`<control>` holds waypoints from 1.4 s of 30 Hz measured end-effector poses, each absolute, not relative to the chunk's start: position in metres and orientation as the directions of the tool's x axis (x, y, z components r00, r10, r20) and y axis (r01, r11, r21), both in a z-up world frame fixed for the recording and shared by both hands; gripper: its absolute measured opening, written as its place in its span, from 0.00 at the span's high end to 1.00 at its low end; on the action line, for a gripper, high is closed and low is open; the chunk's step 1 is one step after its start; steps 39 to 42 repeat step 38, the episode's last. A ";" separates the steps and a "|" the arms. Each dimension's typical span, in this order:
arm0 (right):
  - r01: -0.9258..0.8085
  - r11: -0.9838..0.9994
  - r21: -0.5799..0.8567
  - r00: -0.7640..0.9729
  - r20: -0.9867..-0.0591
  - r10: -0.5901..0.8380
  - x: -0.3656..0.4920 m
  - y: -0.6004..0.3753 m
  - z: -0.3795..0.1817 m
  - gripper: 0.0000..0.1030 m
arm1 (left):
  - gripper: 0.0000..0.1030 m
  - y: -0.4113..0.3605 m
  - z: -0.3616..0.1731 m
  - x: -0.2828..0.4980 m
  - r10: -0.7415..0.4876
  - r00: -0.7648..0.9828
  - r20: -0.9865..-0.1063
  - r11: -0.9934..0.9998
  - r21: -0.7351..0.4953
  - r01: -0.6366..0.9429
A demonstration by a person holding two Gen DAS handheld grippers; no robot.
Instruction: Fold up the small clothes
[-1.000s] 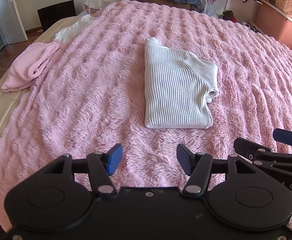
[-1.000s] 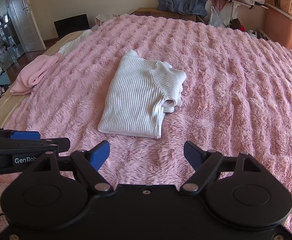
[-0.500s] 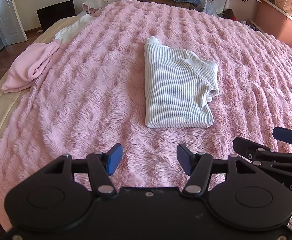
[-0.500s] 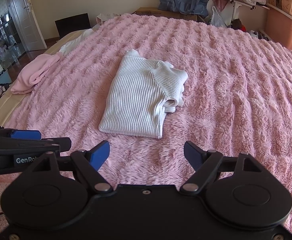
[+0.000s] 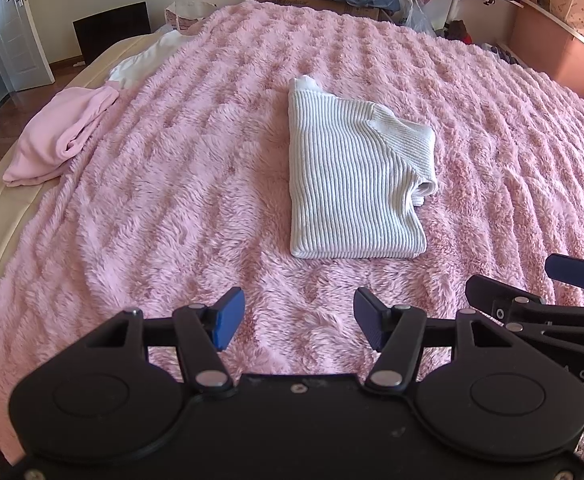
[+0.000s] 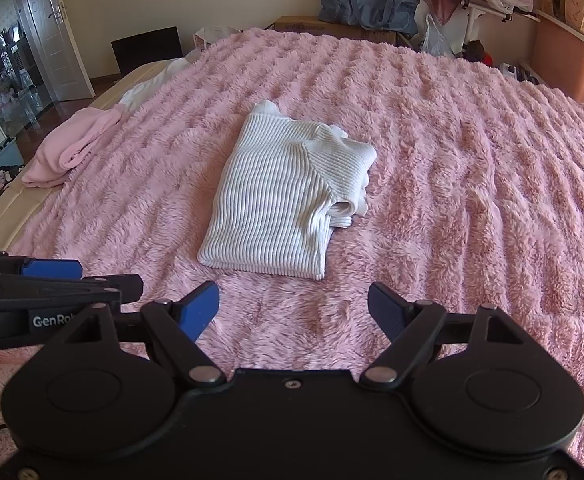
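Observation:
A white ribbed sweater (image 5: 347,184) lies folded into a narrow rectangle in the middle of the pink fluffy bedspread (image 5: 172,208), one sleeve tucked over its right side. It also shows in the right wrist view (image 6: 280,200). My left gripper (image 5: 299,320) is open and empty, hovering over the bedspread short of the sweater's near hem. My right gripper (image 6: 293,312) is open and empty, also just short of the near hem. Each gripper shows at the edge of the other's view.
A crumpled pink garment (image 5: 60,136) lies at the bed's left edge, with a white garment (image 5: 148,60) behind it. Bags, boxes and a clothes rack (image 6: 467,0) crowd the far wall. A door (image 6: 52,36) stands at the left.
Both grippers have stayed nearly still, open and empty. The sweater has not moved.

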State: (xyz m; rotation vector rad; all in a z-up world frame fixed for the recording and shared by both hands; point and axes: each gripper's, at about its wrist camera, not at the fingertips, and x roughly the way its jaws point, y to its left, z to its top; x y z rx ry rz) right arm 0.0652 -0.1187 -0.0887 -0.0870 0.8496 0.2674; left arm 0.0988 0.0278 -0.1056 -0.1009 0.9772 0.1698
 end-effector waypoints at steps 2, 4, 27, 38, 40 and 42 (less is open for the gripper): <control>-0.268 0.963 0.030 0.629 -0.751 0.198 0.065 -0.119 -0.089 0.20 | 0.38 0.027 -0.106 0.099 0.099 0.547 -0.831 0.982 -0.006 -0.187; -0.268 0.963 0.030 0.629 -0.752 0.199 0.065 -0.119 -0.089 0.20 | 0.38 0.027 -0.106 0.099 0.101 0.548 -0.831 0.982 -0.005 -0.189; -0.270 0.962 0.032 0.615 -0.763 0.197 0.072 -0.122 -0.096 0.20 | 0.38 0.029 -0.109 0.101 0.097 0.559 -0.823 0.977 -0.028 -0.211; -0.271 0.962 0.032 0.615 -0.763 0.198 0.072 -0.123 -0.096 0.20 | 0.38 0.027 -0.106 0.099 0.083 0.589 -0.804 0.981 -0.040 -0.192; -0.271 0.962 0.032 0.615 -0.763 0.198 0.072 -0.123 -0.096 0.20 | 0.38 0.027 -0.106 0.099 0.083 0.589 -0.804 0.981 -0.040 -0.192; -0.271 0.962 0.032 0.615 -0.763 0.198 0.072 -0.123 -0.096 0.20 | 0.38 0.027 -0.106 0.099 0.083 0.589 -0.804 0.981 -0.040 -0.192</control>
